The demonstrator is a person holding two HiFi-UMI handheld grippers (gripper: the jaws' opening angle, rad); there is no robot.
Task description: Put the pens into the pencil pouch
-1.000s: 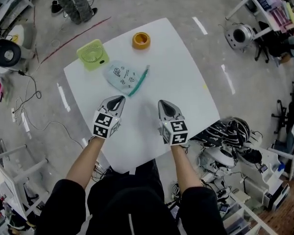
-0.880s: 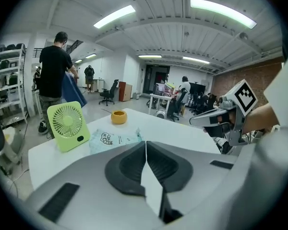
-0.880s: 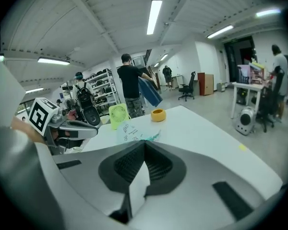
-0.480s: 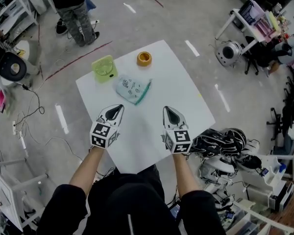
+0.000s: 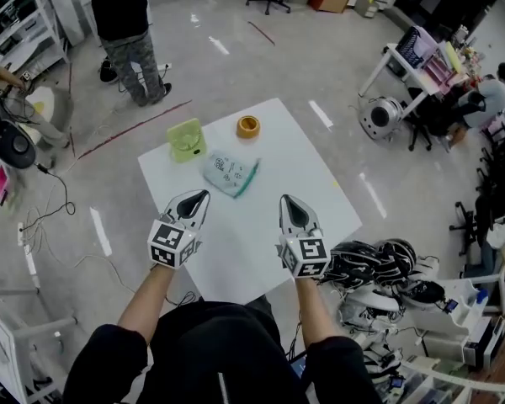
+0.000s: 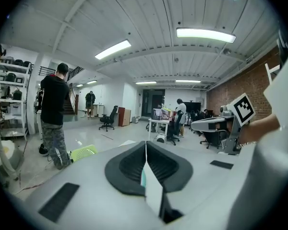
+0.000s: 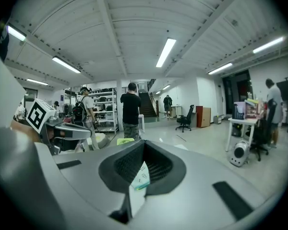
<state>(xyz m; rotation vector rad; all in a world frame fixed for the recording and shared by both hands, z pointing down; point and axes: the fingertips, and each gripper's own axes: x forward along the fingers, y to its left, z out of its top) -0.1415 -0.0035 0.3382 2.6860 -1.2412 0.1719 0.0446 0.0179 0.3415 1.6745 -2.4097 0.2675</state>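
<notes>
The pale printed pencil pouch (image 5: 226, 172) lies flat at the far middle of the white table (image 5: 261, 242). A green pen (image 5: 249, 177) runs along its right edge; I cannot tell whether it sits inside. My left gripper (image 5: 197, 199) and right gripper (image 5: 291, 203) hang side by side above the table's near half, well short of the pouch, both shut and holding nothing. In the left gripper view the jaws (image 6: 145, 143) meet in a thin seam. The right gripper view shows its jaws (image 7: 144, 143) closed too, with the pouch (image 7: 141, 175) visible below them.
A light green fan (image 5: 186, 140) and an orange tape roll (image 5: 247, 126) stand at the table's far edge. A person (image 5: 124, 23) stands on the floor beyond. Helmets and gear (image 5: 379, 263) are piled by the table's right side, cables at the left.
Both grippers have risen off the table, still shut and side by side. The head view has pulled up and back, so the table looks smaller. Pouch, fan and tape roll have not moved.
</notes>
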